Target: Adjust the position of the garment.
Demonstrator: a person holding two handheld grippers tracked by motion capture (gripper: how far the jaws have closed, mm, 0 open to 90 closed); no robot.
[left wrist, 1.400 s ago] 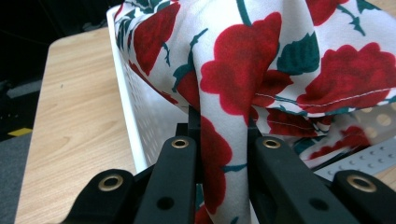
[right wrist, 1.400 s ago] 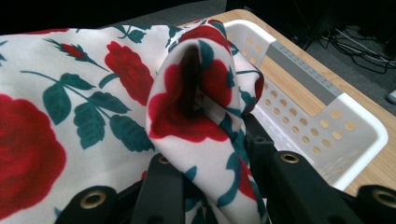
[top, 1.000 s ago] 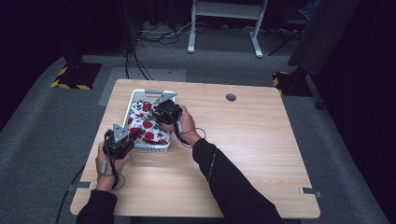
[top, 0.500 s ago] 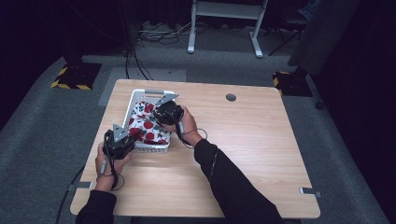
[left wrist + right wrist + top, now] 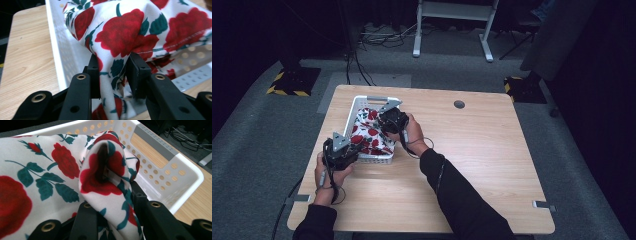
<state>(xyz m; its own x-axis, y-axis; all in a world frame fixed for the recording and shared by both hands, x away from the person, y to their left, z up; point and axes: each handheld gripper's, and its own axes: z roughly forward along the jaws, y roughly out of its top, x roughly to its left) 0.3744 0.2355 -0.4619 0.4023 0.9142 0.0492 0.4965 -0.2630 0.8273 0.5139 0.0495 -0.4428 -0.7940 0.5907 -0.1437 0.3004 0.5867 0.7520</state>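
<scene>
- High view puts the table mid-frame, its right half bare wood; that is my open room for moving anything out.
- Next down in size, the basket sits upper left on the table, its near wall close to the left gripper and well short of the table's front edge.
- Cloth, white with red roses, lies bundled inside the basket, with a fold hanging over the near wall toward the lower left.
- I judge the step as settling the cloth into the basket, with the left side letting go.
- Left gripper view: the jaws have just been opening; the cloth hangs between the pads, which look eased off rather than pinching.
- Right gripper sits over the basket's middle; in the right gripper view its jaws pinch a raised fold of cloth.
- Next I would draw the left gripper back toward the lower left, clear of the wall, minding that the fold does not drag out.
- Basket rim stands just beside my right jaws, so little side room there.
</scene>
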